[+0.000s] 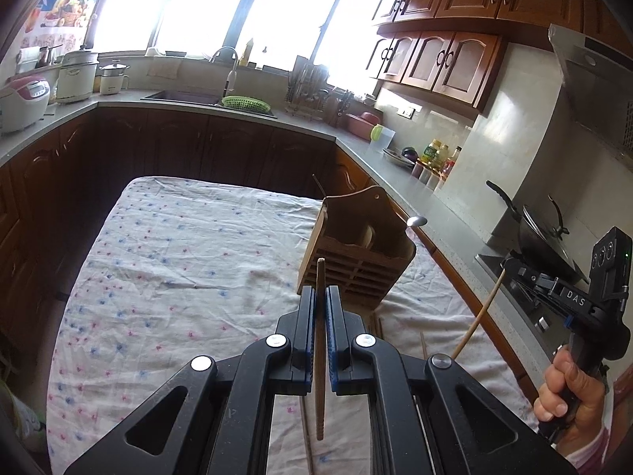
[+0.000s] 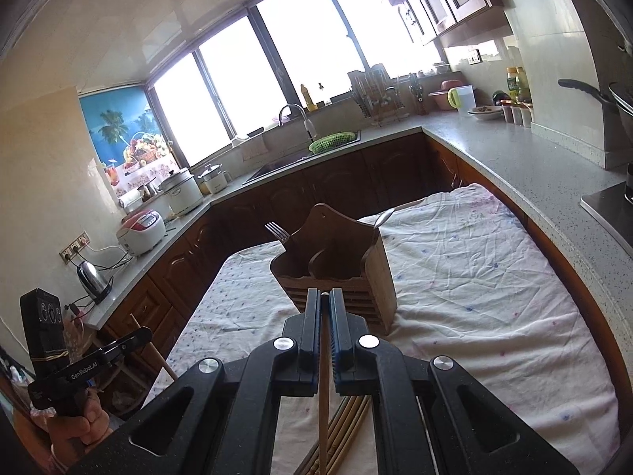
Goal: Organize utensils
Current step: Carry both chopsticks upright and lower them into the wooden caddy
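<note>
chopsticks are the job: the left gripper (image 1: 320, 308) is clamped on one slim wooden chopstick (image 1: 319, 356), and the right gripper (image 2: 324, 312) is clamped on another (image 2: 323, 396), both held above the flowered cloth just short of the brown slatted wooden utensil holder (image 2: 340, 265). more chopsticks (image 2: 348, 415) lie on the cloth before that holder. judged step: carrying to the holder; next, tip each stick upright over an open compartment.

Daylight floods through my kitchen windows (image 1: 277, 4), blown out to white; the fisheye bends and darkens the edges.
</note>
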The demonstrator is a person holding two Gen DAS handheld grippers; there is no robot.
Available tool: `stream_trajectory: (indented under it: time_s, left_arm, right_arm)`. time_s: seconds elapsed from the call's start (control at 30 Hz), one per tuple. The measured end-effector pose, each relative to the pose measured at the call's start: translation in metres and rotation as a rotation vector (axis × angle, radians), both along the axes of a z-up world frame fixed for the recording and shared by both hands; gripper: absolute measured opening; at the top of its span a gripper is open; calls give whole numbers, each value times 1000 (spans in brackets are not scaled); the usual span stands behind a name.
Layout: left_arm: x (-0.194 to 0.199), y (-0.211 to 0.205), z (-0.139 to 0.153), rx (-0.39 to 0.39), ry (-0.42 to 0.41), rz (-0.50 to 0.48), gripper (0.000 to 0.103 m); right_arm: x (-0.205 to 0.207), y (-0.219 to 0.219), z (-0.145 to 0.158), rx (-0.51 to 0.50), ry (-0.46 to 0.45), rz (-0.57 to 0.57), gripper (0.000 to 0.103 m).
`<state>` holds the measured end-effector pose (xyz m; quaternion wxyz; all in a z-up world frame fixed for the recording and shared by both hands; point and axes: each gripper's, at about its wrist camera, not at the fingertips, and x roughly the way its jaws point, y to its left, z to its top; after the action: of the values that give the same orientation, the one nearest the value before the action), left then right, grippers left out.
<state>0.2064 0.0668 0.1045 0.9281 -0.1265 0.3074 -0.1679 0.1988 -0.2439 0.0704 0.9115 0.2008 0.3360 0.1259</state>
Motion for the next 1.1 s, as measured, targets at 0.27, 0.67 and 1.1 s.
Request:
stream_trajectory:
  time_s: [0.27,0.67,1.1]
  left_arm:
    - [8,0,6,-14,-23,-8,3]
    - [41,-10,51,-31,-156,-27,3]
    - [128,-42,63,-29,-322,37,3]
  right_arm:
    - [7,-2,11,12,-27,-1,4]
    - [38,-13,49,-8,-128,-43,4]
    - [117,-29,96,-62,-252,-154,4]
